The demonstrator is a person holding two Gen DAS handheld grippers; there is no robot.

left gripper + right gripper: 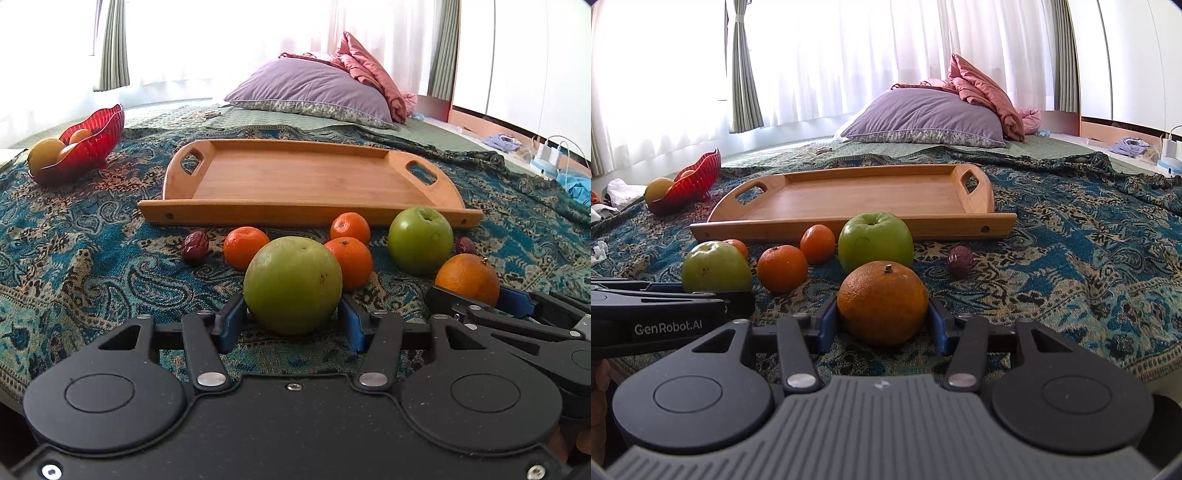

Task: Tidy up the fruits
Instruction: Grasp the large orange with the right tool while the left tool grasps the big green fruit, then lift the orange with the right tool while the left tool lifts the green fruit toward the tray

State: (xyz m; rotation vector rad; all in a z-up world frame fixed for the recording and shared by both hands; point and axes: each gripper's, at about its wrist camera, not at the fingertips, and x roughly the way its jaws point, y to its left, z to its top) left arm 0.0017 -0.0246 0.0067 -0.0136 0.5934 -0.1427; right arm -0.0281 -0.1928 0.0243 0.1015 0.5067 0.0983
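Observation:
My left gripper (291,321) is shut on a green apple (292,285) that rests on the patterned blanket. My right gripper (882,321) is shut on a large orange (882,302), also on the blanket; the orange shows in the left wrist view (468,277) too. A second green apple (420,240) (875,242), three mandarins (244,246) (350,228) (351,261) and two dark red dates (195,246) (960,261) lie in front of an empty wooden tray (303,177) (857,195).
A red bowl (92,144) (690,184) holding yellow and orange fruit stands at the far left. A purple pillow (314,92) and pink bedding lie behind the tray. Chargers and cables (550,155) sit at the far right.

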